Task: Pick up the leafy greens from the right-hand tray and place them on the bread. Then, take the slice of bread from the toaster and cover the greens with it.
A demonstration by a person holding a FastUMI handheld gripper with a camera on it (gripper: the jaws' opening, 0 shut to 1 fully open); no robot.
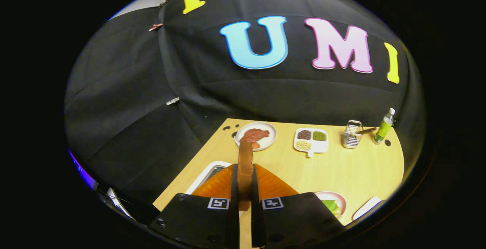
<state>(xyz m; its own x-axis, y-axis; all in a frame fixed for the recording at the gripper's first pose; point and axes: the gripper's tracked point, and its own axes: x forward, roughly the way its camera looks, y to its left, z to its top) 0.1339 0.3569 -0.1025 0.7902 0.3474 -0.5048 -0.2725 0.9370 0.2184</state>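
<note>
so from my seat the gripper (245, 188) has its jaws pulled in tight on the slice of bread (245, 165), both fingers (232, 188) pressing flat on its two faces; the slice stands on edge between them, golden brown with a darker crust, and sticks out well past the fingertips toward the far end of the table (341, 169); it's up in the air above the wood, not touching anything i can see.

right behind the fingers there's an orange thing (271, 184) fanning out on both sides, can't tell what it is; a metal tray (209, 173) peeks out just left of it, close to the table's left edge.

the greens (329, 205) sit on a pink plate (340, 199) just right of the right finger, near the front edge; a white dish (366, 208) is just beyond that, right at the rim.

far side: a white plate with red food (255, 136) straight ahead of the bread, a divided dish of grains (311, 140) to its right, then a wire rack (352, 134) and a green bottle (383, 126) near the far right corner.

the middle and right of the table is bare wood, lots of room to swing; left side is tighter, the edge drops off next to the tray.
</note>
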